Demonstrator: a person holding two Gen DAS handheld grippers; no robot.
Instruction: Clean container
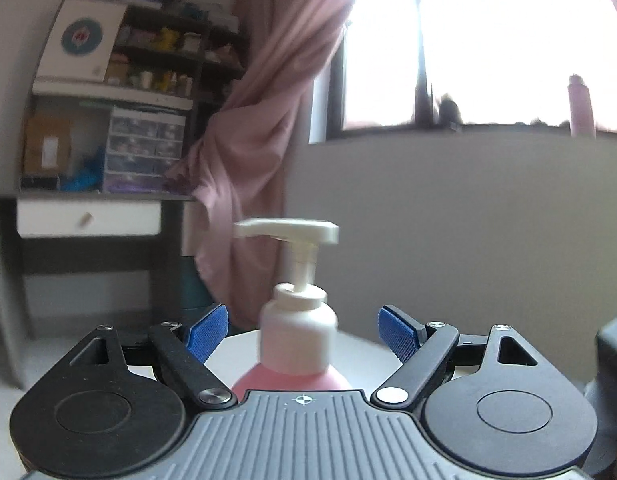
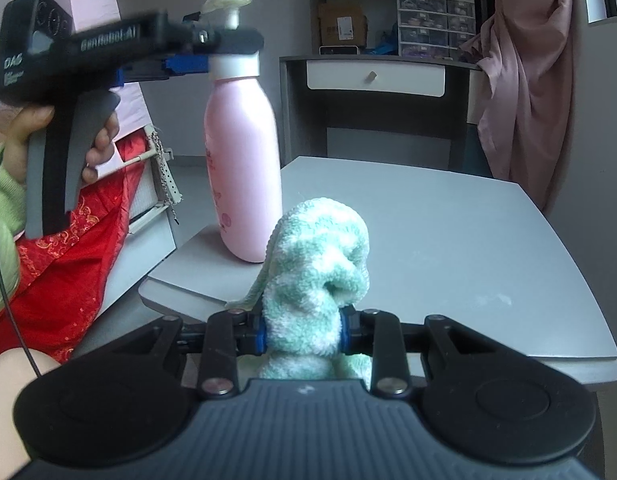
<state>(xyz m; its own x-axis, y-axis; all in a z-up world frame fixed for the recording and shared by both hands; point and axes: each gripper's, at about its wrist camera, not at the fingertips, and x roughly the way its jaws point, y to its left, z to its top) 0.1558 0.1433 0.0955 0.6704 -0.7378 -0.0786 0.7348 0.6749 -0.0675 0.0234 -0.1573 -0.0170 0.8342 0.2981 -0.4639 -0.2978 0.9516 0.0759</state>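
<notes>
The left hand-held gripper point(image 1: 303, 330), fingers apart, straddles the pink pump bottle point(image 2: 243, 160) to steady it on the tabletop point(image 2: 448, 240), while the right hand-held gripper point(image 2: 302, 330), clamped on the green cloth point(image 2: 316, 264), waits nearby to wipe.

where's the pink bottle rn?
Pink pump bottle stands upright at the grey table's left corner, left gripper around its neck, just beyond the green cloth.

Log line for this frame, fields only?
left gripper: open around bottle neck | right gripper: shut on cloth | bottle: upright on table | wiping: not yet
</notes>
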